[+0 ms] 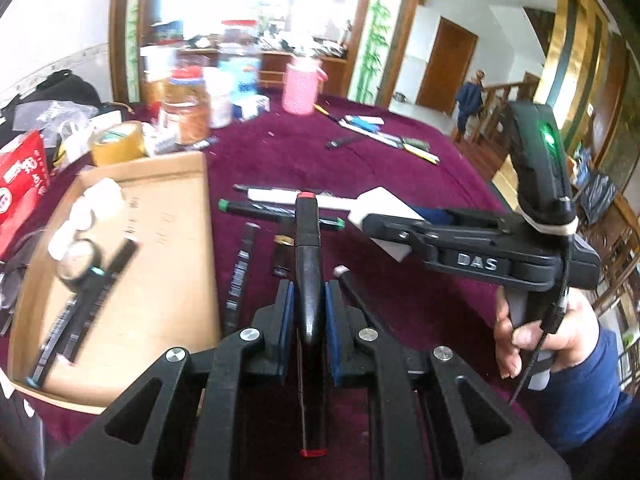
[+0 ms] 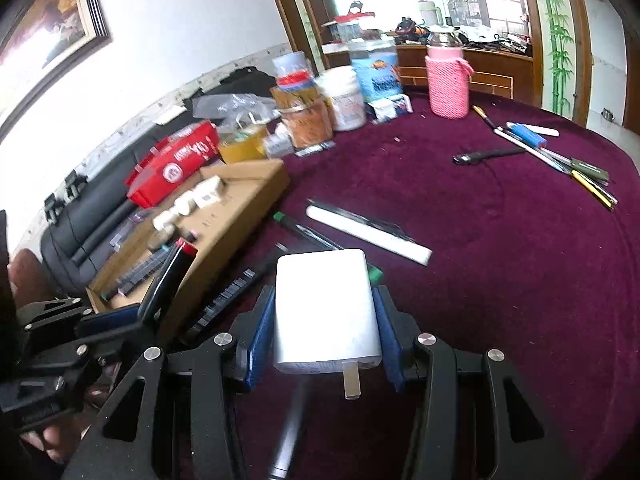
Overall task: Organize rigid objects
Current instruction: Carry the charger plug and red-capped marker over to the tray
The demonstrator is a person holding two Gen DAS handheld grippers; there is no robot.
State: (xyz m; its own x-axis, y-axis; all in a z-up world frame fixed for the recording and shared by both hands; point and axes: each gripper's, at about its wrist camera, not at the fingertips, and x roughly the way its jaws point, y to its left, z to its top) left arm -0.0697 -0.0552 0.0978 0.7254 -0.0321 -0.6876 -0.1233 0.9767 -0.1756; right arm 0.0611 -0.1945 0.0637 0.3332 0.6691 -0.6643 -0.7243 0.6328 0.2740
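Progress looks partial. Cardboard box (image 1: 168,216) sits at the left of a purple table (image 2: 500,280) and already holds several items: small white pieces, a dark roll and long black pens. These are blurred, so their exact kinds are hard to tell.

Left gripper (image 1: 309,300) is closed on a black marker (image 1: 308,280) with red ends, held lengthwise between the blue pads, above the table just right of the box. Right gripper (image 2: 326,332) is closed on a white charger (image 2: 326,308), metal prongs pointing back toward the camera. It also hangs above the table, right of the box and near the other gripper. Neither item is in the box yet (both seem bound for it, judging by the task).

Left to sort on the cloth: a green-capped pen (image 1: 280,210), a white bar (image 2: 368,234), a black barcode strip (image 1: 240,276), and a farther cluster of pens (image 2: 560,160) beside a blue lighter-like item and a small black tool.

Jars (image 2: 308,108), a tape roll (image 1: 116,142), a red packet (image 2: 176,160) and a pink knitted bottle (image 2: 446,80) crowd the far edge; whether they belong to the task is unclear.

Much is blurred. The marker's lower part and the table under both grippers are hidden by the gripper frames. Box contents near its front corner are cut off from clear view.
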